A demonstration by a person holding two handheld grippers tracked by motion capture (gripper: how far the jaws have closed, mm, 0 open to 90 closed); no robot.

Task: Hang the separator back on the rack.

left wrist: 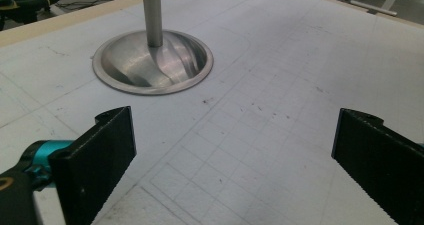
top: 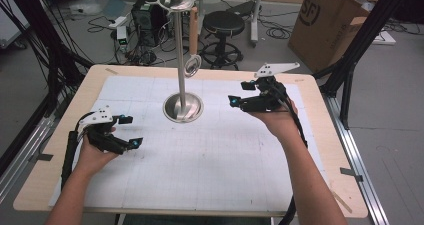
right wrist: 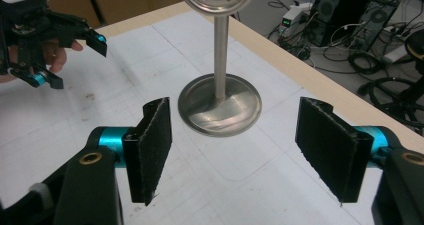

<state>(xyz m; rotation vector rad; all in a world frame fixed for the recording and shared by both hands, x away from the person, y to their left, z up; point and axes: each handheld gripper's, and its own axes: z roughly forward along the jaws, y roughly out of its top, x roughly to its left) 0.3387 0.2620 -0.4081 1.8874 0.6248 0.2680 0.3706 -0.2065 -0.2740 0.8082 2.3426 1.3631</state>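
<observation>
A tall polished steel stand with a round dished base stood near the worktop's far edge. The left gripper and right gripper hovered wide open, holding nothing.

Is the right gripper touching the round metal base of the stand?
Apart. In the right gripper view, the open right gripper has bare mat between its fingers and the round metal base.

- right gripper jaws wide apart, nothing between them
- metal stand on gridded mat just ahead
- left gripper upper left, jaws apart
</observation>
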